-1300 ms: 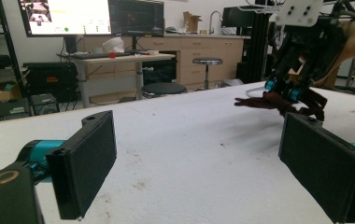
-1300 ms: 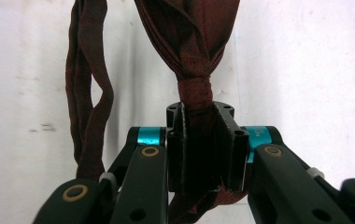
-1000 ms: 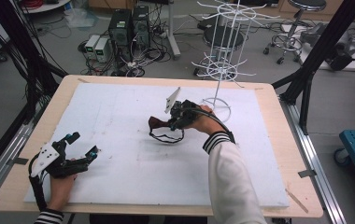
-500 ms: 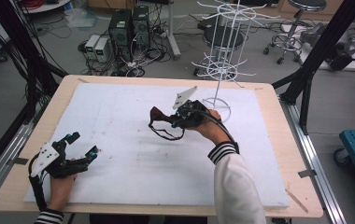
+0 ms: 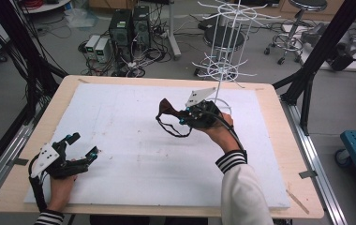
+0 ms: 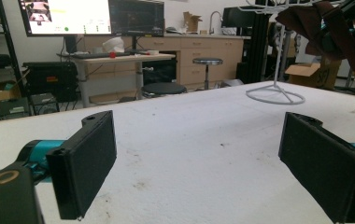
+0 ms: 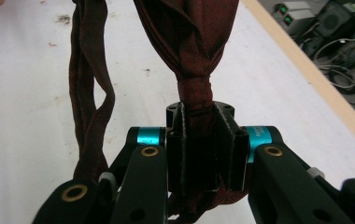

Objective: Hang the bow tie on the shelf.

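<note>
High view: right gripper [image 5: 181, 117] raised above the middle of the white tabletop [image 5: 120, 140], jaws clamped tight on a dark red fabric piece [image 5: 167, 108], straps dangling beneath. Right gripper view: knotted neck of the fabric pinched between the closed jaws, loose loop hanging alongside. White wire rack [image 5: 223, 51] standing just beyond, at the far edge. Left gripper [image 5: 80, 150] resting low at the near left corner, jaws spread wide, nothing between them. Probably a carry step, fabric headed for a rack hook. Next: lift higher, reach toward the rack, slip a strap loop over one prong, then release.
</note>
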`<act>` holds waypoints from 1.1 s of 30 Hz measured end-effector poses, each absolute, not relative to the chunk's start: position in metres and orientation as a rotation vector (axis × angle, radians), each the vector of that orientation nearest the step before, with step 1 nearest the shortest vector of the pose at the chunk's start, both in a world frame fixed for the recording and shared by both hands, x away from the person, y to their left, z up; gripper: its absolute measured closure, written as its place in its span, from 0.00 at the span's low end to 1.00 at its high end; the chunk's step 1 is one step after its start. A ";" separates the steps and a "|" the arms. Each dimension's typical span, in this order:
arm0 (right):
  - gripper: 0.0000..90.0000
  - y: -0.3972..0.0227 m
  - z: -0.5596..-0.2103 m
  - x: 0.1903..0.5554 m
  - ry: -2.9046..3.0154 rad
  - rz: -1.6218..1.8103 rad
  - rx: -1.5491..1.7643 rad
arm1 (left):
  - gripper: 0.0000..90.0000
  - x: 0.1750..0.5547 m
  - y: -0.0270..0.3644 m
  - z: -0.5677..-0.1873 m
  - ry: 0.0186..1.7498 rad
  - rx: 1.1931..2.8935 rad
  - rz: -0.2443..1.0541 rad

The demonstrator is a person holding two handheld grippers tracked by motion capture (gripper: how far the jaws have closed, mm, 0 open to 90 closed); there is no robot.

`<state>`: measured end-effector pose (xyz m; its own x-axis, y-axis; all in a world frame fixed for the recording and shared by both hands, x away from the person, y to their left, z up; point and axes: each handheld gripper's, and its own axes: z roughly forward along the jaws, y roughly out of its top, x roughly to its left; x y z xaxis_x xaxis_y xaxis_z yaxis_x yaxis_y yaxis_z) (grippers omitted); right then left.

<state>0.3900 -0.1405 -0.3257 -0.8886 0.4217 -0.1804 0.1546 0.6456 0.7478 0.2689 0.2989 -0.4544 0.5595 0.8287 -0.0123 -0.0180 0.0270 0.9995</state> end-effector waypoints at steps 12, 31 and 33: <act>0.85 -0.175 -0.306 0.371 2.368 1.183 0.626 | 0.13 0.269 0.299 -0.454 0.754 1.403 0.762; 0.85 -0.218 -0.288 0.343 2.129 1.217 0.795 | 0.13 0.269 0.299 -0.454 0.752 1.405 0.765; 0.85 -0.220 -0.288 0.342 2.104 1.218 0.809 | 0.13 0.269 0.299 -0.454 0.751 1.405 0.764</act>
